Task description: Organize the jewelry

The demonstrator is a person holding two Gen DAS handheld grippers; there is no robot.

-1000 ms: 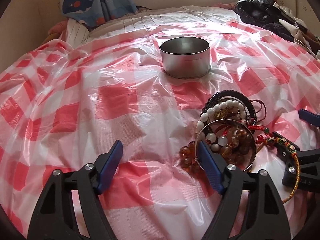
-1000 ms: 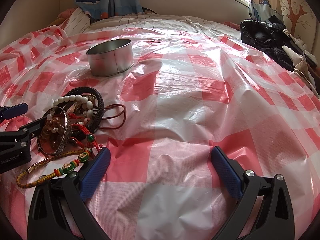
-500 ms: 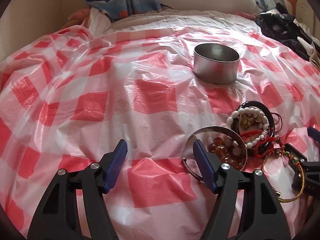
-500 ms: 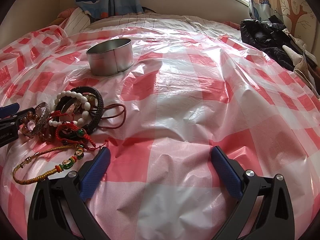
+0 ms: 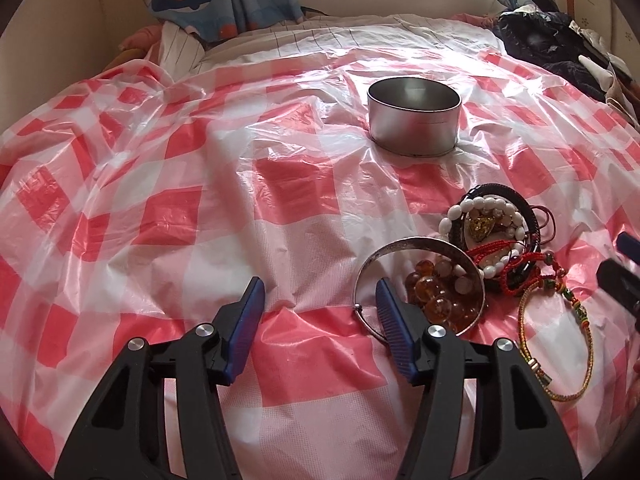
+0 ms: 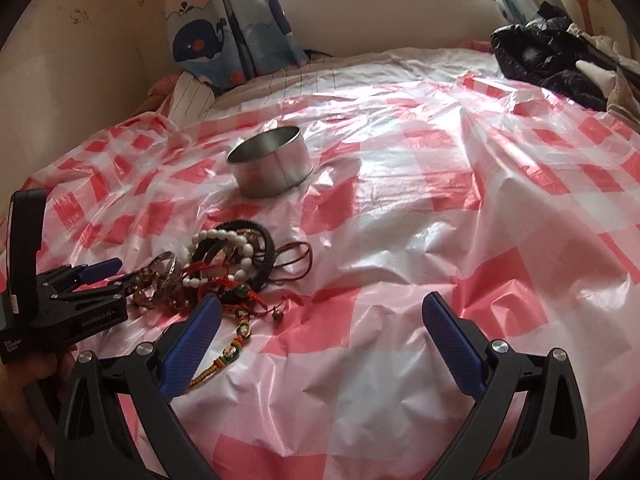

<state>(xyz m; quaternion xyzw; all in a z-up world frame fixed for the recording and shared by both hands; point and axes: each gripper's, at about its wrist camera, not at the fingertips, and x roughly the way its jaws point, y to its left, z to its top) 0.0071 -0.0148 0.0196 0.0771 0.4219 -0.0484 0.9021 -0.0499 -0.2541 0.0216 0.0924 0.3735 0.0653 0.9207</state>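
Observation:
A pile of jewelry lies on the red-checked plastic sheet: a silver bangle [image 5: 420,246], amber beads [image 5: 434,300], a white bead bracelet [image 5: 486,206], a black bangle [image 5: 534,224], red cords and a yellow woven bracelet [image 5: 588,360]. A round metal tin [image 5: 414,118] stands open behind it, also in the right wrist view [image 6: 272,166]. My left gripper [image 5: 320,306] is open, its right finger inside the silver bangle's ring. My right gripper [image 6: 320,332] is open and empty, to the right of the pile [image 6: 224,272].
The sheet [image 5: 160,200] covers a bed. Dark clothes [image 6: 548,56] lie at the back right. A whale-print curtain [image 6: 216,40] and a wall stand behind. My left gripper [image 6: 80,300] shows at the left of the right wrist view.
My left gripper has closed in on the silver bangle, its right finger now inside the ring. My right gripper has lifted and tilted up, showing the window.

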